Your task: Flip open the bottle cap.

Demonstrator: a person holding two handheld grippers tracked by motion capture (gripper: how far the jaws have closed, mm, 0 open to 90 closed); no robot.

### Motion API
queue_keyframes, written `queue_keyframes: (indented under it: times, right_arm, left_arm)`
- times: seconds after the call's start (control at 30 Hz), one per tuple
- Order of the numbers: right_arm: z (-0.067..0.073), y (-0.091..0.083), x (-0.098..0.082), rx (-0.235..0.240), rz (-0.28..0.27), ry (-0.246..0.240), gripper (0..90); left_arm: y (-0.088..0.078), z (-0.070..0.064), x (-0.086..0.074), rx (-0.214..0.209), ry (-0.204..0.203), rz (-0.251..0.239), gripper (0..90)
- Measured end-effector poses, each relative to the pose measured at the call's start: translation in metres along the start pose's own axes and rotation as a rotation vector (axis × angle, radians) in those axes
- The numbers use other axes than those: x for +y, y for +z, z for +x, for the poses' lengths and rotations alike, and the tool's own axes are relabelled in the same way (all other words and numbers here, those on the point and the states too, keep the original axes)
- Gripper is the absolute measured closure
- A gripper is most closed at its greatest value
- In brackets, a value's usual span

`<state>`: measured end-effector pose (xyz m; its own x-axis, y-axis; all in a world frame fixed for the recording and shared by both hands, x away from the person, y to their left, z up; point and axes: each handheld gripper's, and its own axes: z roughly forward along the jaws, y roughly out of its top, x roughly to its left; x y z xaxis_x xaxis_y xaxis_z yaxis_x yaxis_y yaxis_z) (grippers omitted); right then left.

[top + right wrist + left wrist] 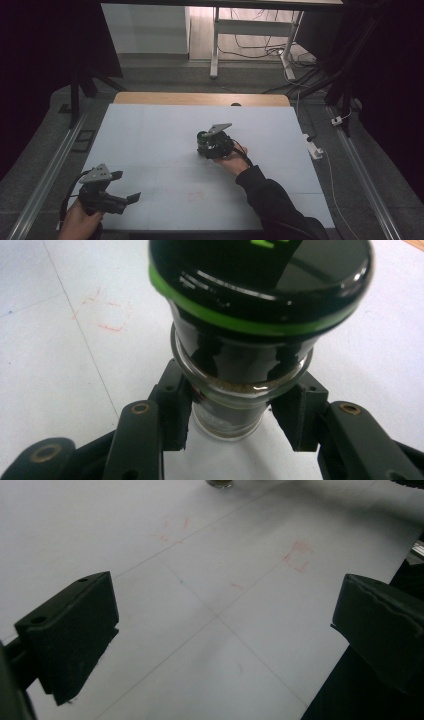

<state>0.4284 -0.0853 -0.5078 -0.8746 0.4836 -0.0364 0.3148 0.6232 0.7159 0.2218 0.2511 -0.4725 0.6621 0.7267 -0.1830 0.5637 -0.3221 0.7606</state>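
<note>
Right gripper view shows the right gripper (pixel 235 415) with its fingers (pixel 170 405) clasped around the clear glass body of a small jar with a black, green-ringed lid (pixel 250 315), which stands near the middle of the white surface (pixel 150 140). Glass and glossy lid look stiff, smooth and breakable, likely slippery, and the jar seems light; the narrow body below the lid is the sensible place to take hold. The left gripper (pixel 131 193), near the front left corner, hangs spread wide with nothing between its fingers. Count: one jar, two grippers.
</note>
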Motion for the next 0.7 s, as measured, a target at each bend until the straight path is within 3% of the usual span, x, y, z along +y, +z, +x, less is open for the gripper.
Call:
queue_keyframes:
  times: [0.37, 0.7]
  right_arm:
    - [0.0, 0.0, 0.0, 0.001, 0.002, -0.003, 52.4]
    - [0.0, 0.0, 0.0, 0.001, 0.001, -0.002, 52.4]
  left_arm:
    - [0.023, 0.007, 0.02, -0.044, -0.011, -0.022, 0.0]
    - [0.046, 0.007, 0.043, -0.085, 0.036, -0.01, 0.0]
